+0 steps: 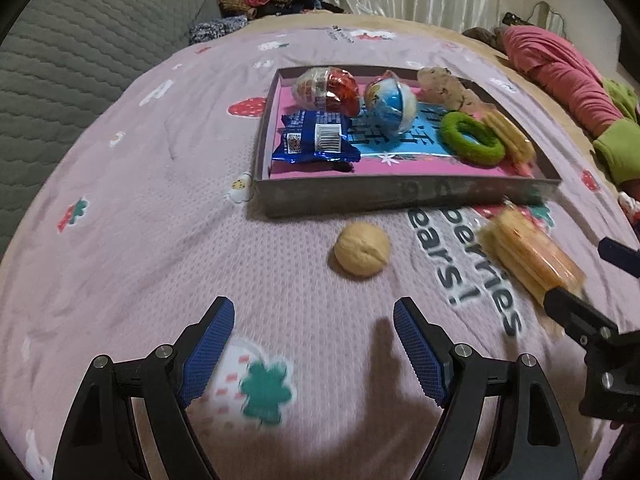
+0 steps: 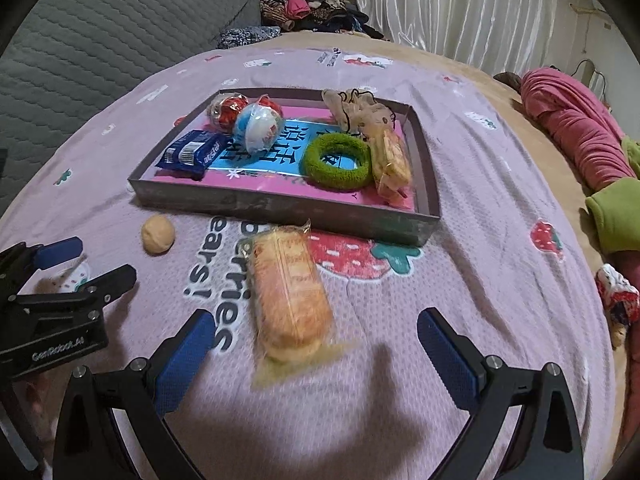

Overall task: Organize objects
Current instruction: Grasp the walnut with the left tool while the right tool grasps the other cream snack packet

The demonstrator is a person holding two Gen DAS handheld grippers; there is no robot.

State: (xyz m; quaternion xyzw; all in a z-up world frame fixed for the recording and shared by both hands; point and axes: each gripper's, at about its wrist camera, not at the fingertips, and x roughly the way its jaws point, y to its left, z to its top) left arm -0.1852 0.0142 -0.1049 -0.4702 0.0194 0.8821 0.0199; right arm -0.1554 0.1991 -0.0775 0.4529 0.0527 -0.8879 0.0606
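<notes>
- Left wrist view: it's a bed with a pinkish-lilac blanket (image 1: pixel 160 220) printed with strawberries and lettering, a grey quilted cushion (image 1: pixel 80 40) on the left, a heap of clothes and pale curtains at the back.
- A shallow grey tray (image 1: pixel 400 196) with a pink and blue printed bottom sits on the blanket. Inside: a blue snack packet (image 1: pixel 316 140) with a barcode, a red and clear plastic egg (image 1: pixel 326 90), a blue and white plastic egg (image 1: pixel 390 102) touching it, a fuzzy green hair ring (image 1: pixel 472 140), a wrapped biscuit pack along the right wall, and a beige spotted cloth thing in the far corner.
- A walnut (image 1: pixel 362 250), tan and wrinkly, lies on the blanket just in front of the tray.
- The left gripper (image 1: pixel 314 322) has its jaws spread wide with nothing between them, walnut a bit ahead.
- Right wrist view: same bed, tray (image 2: pixel 280 204) further back.
- A clear-wrapped biscuit pack (image 2: pixel 290 296), orange-yellow, long and slightly blurred, lies on the blanket near the tray's front wall, over the lettering.
- The right gripper (image 2: pixel 316 330) has its jaws spread, the near end of the pack sitting between the blue pads (image 2: pixel 184 356), not touching either one.
- The walnut (image 2: pixel 158 234) is off to the left, near the left gripper (image 2: pixel 92 260).
</notes>
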